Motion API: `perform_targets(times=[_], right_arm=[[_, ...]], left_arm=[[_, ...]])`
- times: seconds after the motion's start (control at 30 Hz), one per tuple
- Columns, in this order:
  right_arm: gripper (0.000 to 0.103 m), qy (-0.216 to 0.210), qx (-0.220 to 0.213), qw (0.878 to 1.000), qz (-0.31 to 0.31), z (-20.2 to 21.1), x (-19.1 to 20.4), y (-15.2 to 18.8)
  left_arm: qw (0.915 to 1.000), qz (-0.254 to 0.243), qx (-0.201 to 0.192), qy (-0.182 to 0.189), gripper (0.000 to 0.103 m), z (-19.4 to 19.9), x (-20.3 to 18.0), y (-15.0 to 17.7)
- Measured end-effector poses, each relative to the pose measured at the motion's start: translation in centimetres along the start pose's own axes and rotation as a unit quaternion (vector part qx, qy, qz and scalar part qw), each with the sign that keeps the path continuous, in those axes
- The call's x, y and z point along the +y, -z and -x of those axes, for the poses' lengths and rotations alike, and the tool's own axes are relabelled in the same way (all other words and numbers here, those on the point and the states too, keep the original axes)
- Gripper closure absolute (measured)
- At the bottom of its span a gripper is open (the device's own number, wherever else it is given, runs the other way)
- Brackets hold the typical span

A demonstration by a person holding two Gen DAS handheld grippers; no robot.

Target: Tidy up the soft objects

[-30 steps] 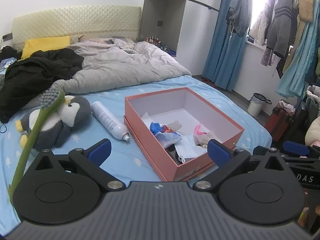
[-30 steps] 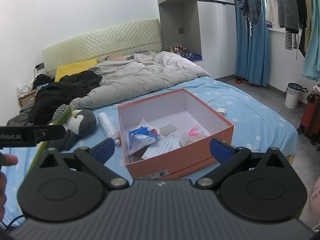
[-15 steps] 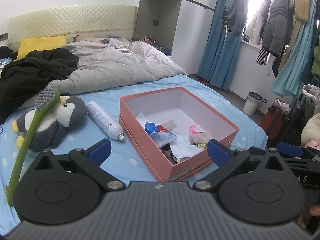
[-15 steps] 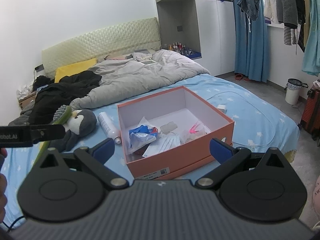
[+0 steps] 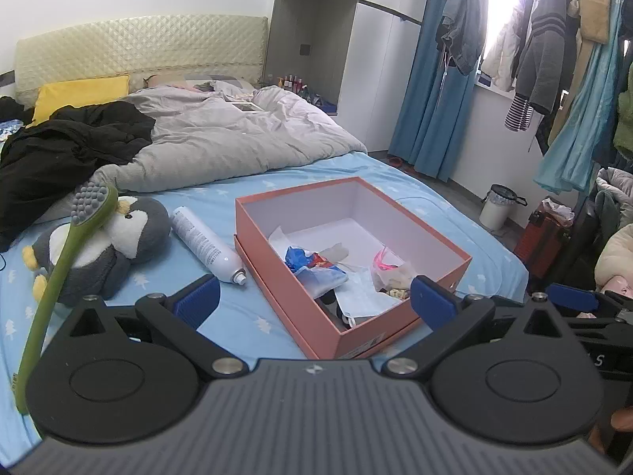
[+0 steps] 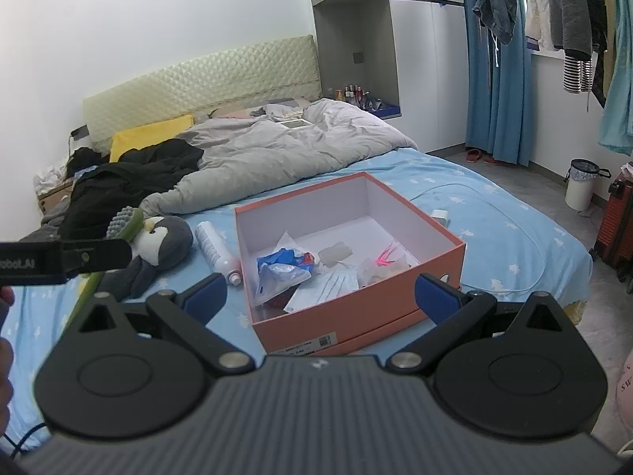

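Observation:
An open salmon-pink box sits on the blue bed sheet and holds a blue plastic bag, papers and small pink items. A grey and white plush penguin lies left of the box. A green long-handled brush leans across the penguin. A white spray bottle lies between penguin and box. My left gripper is open and empty, short of the box. My right gripper is open and empty before the box's front wall.
A grey duvet and black clothes cover the far half of the bed, with a yellow pillow at the headboard. Blue curtains, hanging clothes, a white bin and a red suitcase stand at the right.
Both grippers have drifted slightly; the box and penguin sit a little further left in the left wrist view. Both grippers stay open and nothing on the bed has moved.

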State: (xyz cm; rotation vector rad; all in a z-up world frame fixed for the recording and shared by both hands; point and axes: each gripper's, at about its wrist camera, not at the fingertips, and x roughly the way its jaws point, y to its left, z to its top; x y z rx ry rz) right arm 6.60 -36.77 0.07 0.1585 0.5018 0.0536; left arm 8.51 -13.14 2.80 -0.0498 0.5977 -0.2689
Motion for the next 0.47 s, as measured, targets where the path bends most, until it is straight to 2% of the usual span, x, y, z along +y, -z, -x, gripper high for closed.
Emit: perform_targets(times=[0.47], right_arm=[[0.000,-0.004,-0.002,1.000,-0.002,0.13,0.13,-0.28]], left_arm=[[1.0000,-0.002,0.001,0.010,0.000,0.19,0.09,-0.02]])
